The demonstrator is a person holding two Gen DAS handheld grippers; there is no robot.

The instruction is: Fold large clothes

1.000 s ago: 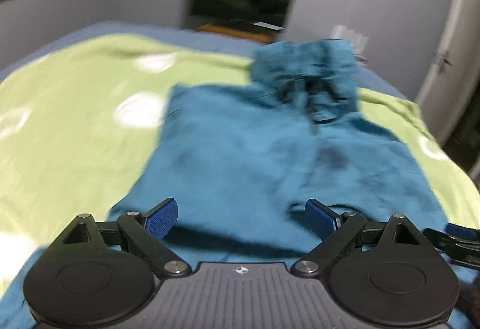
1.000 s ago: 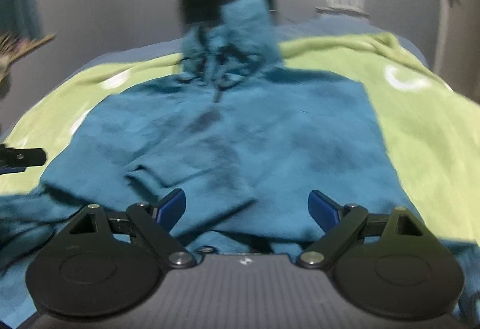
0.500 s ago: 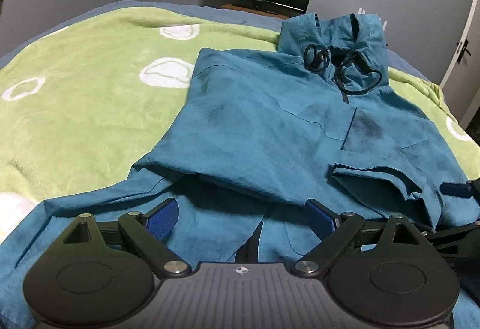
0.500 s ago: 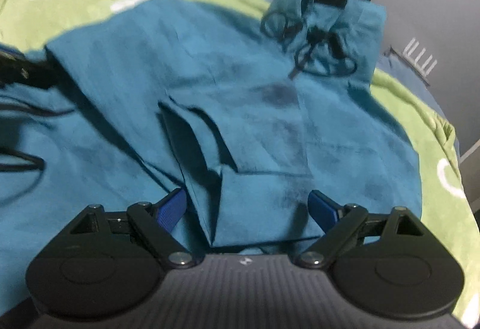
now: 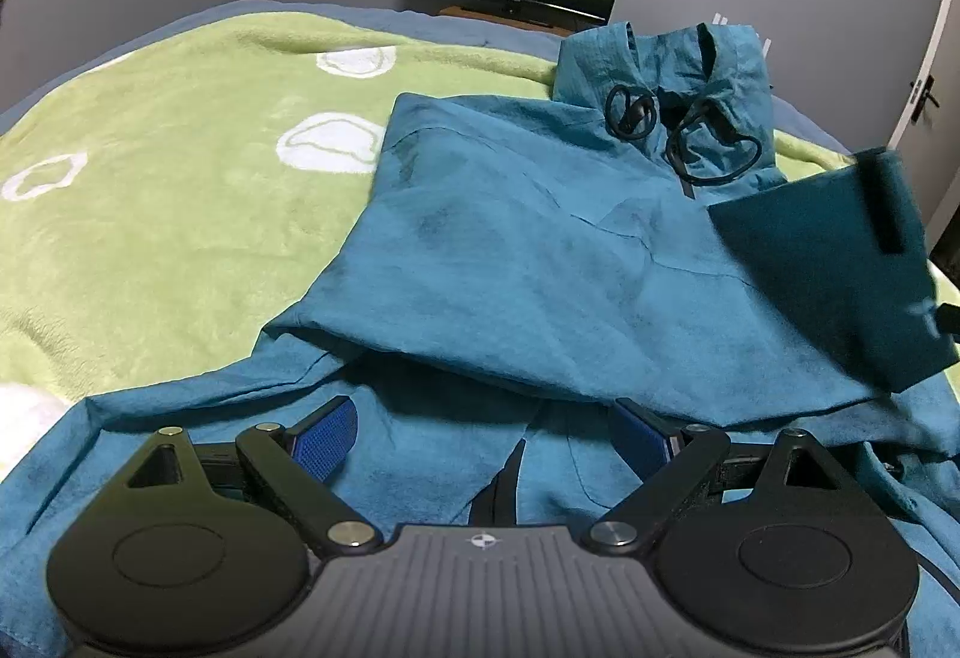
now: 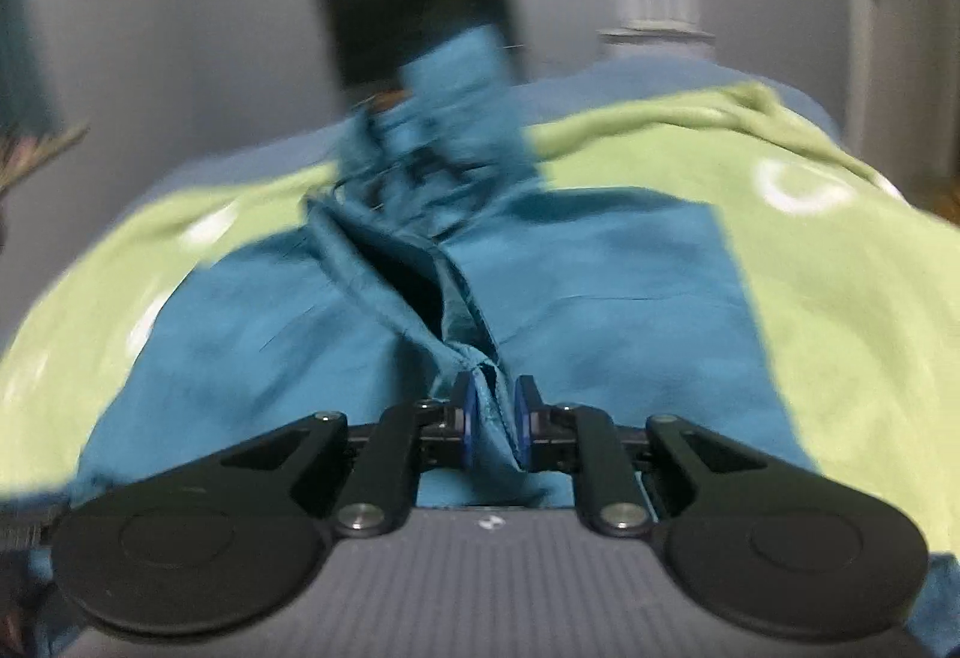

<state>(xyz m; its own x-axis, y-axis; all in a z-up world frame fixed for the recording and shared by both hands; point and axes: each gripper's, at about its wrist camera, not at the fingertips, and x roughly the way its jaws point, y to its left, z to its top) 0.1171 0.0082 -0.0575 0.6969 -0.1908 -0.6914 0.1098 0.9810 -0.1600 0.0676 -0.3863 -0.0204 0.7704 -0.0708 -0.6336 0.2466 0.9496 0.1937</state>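
right-wrist view smeared, television [image 6: 420, 21] blurred; hoodie [image 5: 510, 268] hem cut off

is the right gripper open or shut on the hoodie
Closing on it: the right gripper has a bunched fold of the hoodie between its fingers, lifted off the blanket.

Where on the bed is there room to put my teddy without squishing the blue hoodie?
The green blanket lies bare left of the hoodie, out to the bed's edge, and a strip shows bare on the hoodie's other side. The near middle is crowded: hoodie folds, the left gripper, and the right gripper closing on fabric.
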